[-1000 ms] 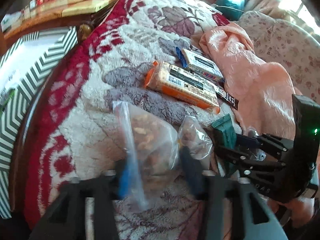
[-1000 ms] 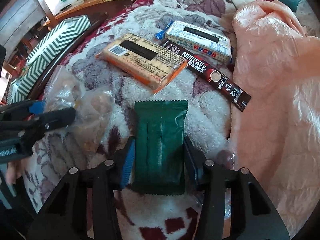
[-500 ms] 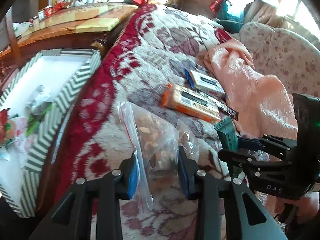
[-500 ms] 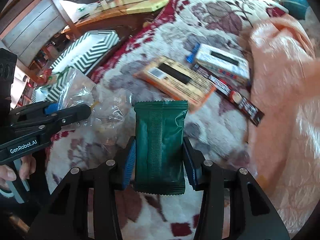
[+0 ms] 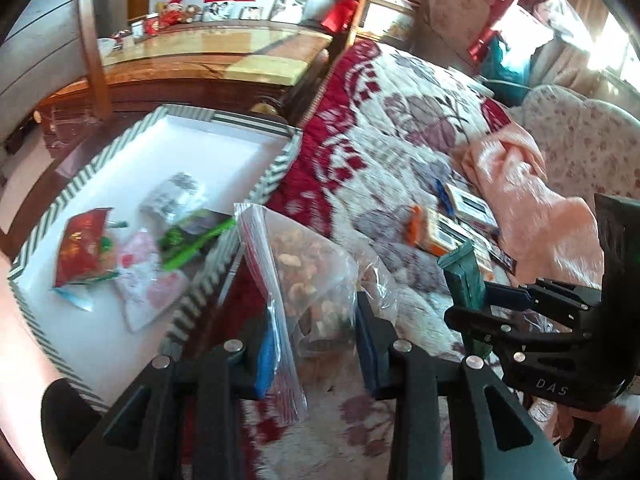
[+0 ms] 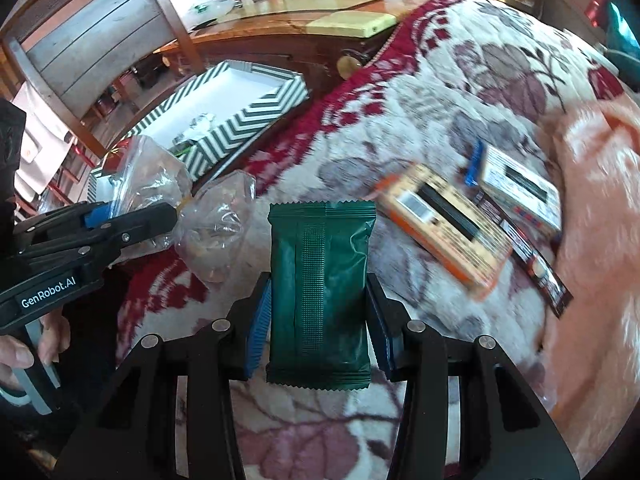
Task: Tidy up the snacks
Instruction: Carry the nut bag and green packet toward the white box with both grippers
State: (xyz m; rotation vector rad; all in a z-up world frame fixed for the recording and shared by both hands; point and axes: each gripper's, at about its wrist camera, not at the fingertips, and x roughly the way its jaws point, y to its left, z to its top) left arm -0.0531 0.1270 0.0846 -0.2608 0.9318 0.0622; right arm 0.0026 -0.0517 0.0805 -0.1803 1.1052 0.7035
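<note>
My left gripper (image 5: 316, 344) is shut on a clear zip bag of mixed nuts (image 5: 308, 272) and holds it above the floral blanket, right of the striped tray (image 5: 240, 204). The tray holds several snack packets, among them a red one (image 5: 80, 244) and a green one (image 5: 192, 240). My right gripper (image 6: 320, 316) is shut on a dark green snack packet (image 6: 320, 280), lifted over the blanket. The left gripper (image 6: 100, 232) and its bag (image 6: 160, 176) show at the left of the right wrist view. An orange box (image 6: 444, 232), a white box (image 6: 520, 184) and a coffee stick (image 6: 532, 260) lie on the blanket.
The red and white floral blanket (image 5: 400, 128) covers the bed. A pink cloth (image 6: 592, 200) lies bunched at the right. A wooden table with a glass top (image 5: 200, 60) and a wooden chair (image 6: 100, 40) stand behind the tray.
Both grippers have lifted their packets off the blanket and swung left toward the striped tray. The tray's inside has come into the left wrist view.
</note>
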